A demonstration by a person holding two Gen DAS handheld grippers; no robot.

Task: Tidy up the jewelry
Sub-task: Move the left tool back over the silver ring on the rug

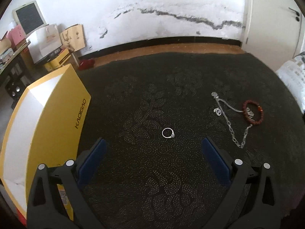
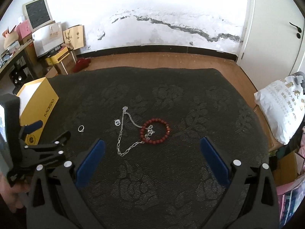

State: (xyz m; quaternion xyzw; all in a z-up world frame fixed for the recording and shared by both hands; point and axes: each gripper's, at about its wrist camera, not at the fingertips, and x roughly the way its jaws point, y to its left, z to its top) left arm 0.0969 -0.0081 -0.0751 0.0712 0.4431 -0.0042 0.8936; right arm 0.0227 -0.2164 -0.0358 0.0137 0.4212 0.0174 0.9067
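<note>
A small silver ring (image 1: 168,133) lies on the dark patterned cloth (image 1: 152,171), just ahead of my open left gripper (image 1: 153,145), whose blue pads (image 1: 216,160) are spread wide. Further right lie a silver chain necklace (image 1: 231,128) and a red bead bracelet (image 1: 253,115), overlapping each other. In the right wrist view the bracelet (image 2: 154,131) and the chain (image 2: 124,143) sit ahead of my open right gripper (image 2: 152,145); the ring (image 2: 81,128) is to the left, near the left gripper (image 2: 43,133). An open yellow box (image 1: 43,126) stands at the left.
The yellow box (image 2: 38,103) has a white inside and sits on the cloth's left edge. A white plastic bag (image 2: 280,108) lies off to the right. Shelves, boxes and paper bags (image 2: 49,38) crowd the far left wall. Wooden floor (image 2: 162,59) lies beyond the cloth.
</note>
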